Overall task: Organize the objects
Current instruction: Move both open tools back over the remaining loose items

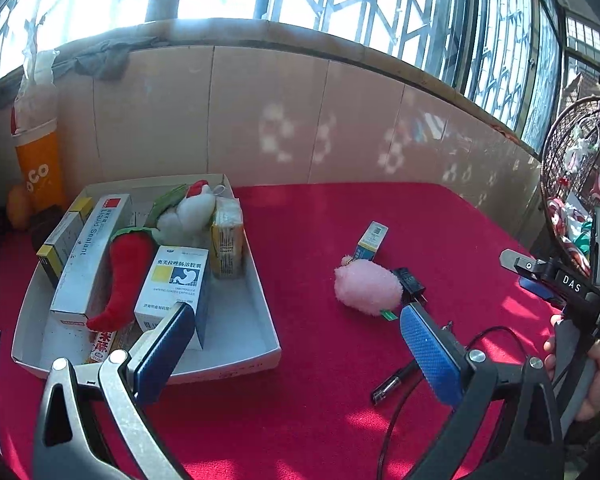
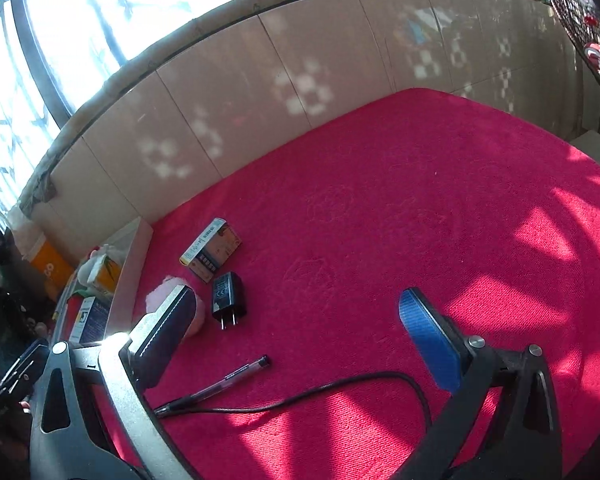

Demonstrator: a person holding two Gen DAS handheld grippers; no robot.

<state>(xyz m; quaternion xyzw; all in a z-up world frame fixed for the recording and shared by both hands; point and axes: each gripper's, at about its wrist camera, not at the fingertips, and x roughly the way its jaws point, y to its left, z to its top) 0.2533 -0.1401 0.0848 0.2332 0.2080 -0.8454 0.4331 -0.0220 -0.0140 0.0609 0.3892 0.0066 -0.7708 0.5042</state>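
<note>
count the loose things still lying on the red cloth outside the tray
4: small box, black charger beside pink plush, pen nearest. More may hide behind the grippers.

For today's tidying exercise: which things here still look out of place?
Four items lie loose on the red cloth outside the white tray: pink plush, small box, black charger, pen.

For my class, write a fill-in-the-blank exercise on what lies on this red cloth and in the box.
1. The red chili plush lies inside the white ____.
2. The pink plush lies on the ____ cloth.
3. Both pairs of tongs, left and right, are ____.
4. The pen lies ____ the box.

Missing words: box; red; open; outside
</note>
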